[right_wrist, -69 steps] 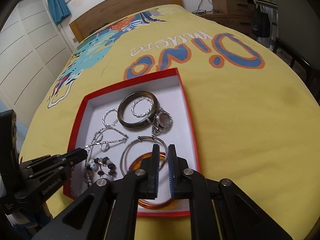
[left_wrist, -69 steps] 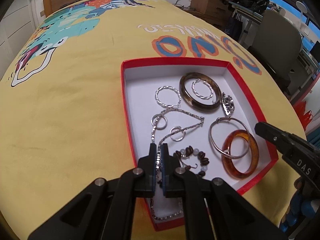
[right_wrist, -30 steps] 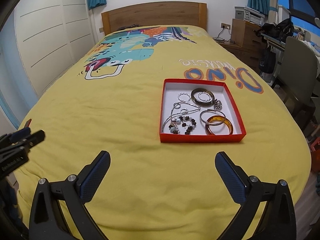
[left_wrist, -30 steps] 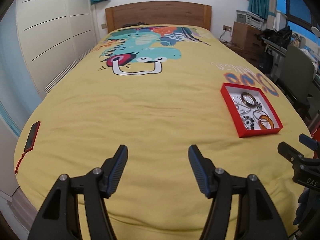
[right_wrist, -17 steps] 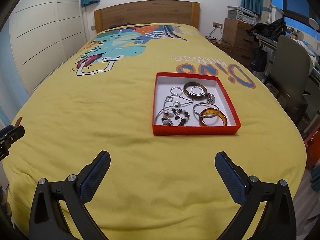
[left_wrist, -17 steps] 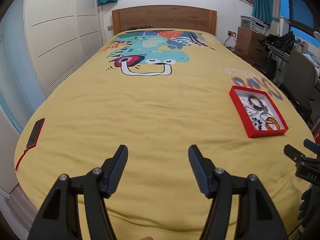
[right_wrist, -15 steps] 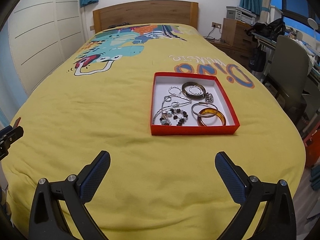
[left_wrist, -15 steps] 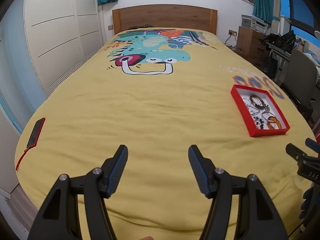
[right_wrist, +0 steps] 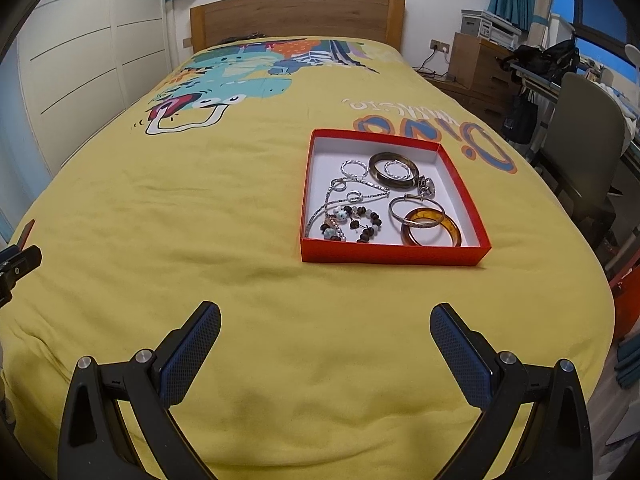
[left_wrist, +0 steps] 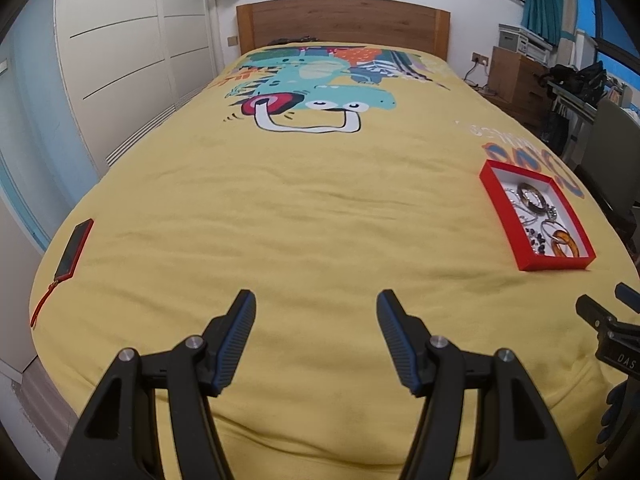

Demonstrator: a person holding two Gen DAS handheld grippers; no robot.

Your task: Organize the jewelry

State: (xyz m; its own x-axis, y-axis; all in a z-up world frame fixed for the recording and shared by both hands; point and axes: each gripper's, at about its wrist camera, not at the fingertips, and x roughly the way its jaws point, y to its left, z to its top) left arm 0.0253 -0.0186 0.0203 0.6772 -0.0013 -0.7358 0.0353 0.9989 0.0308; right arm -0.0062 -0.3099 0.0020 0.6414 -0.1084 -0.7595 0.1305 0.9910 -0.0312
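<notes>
A red box [right_wrist: 390, 255] with a white inside sits on the yellow bedspread, ahead of my right gripper. In it lie an amber bangle [right_wrist: 430, 227], a dark bangle [right_wrist: 394, 170], a silver bangle [right_wrist: 416, 208], silver hoops, a chain and a beaded bracelet [right_wrist: 362, 222]. My right gripper [right_wrist: 325, 336] is open and empty, well short of the box. My left gripper [left_wrist: 316, 322] is open and empty over bare bedspread; the box [left_wrist: 554, 262] lies far to its right.
A red phone with a strap [left_wrist: 74, 248] lies at the bed's left edge. A wooden headboard [left_wrist: 342, 24] stands at the far end. A chair [right_wrist: 580, 148], a desk and a nightstand stand right of the bed. White wardrobe doors line the left wall.
Both grippers pulled back from the box to the foot of the bed and opened wide. In the last half second the views barely shifted.
</notes>
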